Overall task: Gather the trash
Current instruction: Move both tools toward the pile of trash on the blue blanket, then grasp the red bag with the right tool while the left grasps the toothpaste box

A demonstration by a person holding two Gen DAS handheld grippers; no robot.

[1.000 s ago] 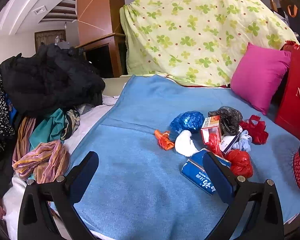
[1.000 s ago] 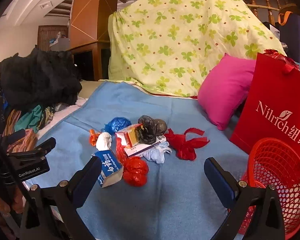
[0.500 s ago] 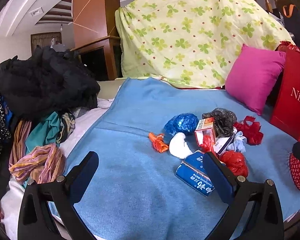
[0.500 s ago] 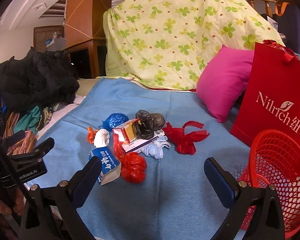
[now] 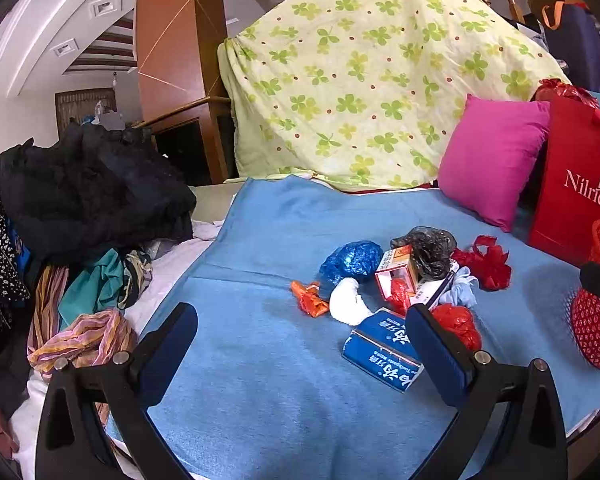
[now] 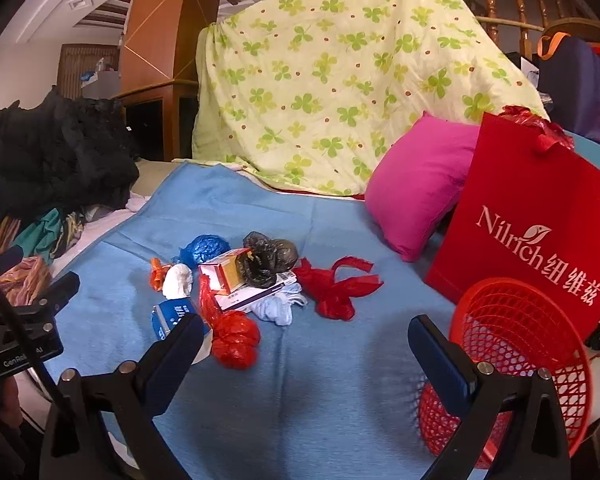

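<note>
While both hand-held grippers (image 5: 300,344) (image 6: 304,348) gape empty, crumpled bags, boxes heap (image 6: 240,280) on blue blanket (image 6: 300,400).

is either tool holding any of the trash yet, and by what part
Nothing is held. The left tool and right tool are both open and empty, above the blue blanket, short of the trash pile.

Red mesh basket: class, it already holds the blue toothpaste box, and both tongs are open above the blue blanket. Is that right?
Not quite. The red mesh basket holds nothing; the right wrist view shows the blue toothpaste box lying on the blue blanket among the trash. Both tongs, left and right, are open above the blanket.
</note>
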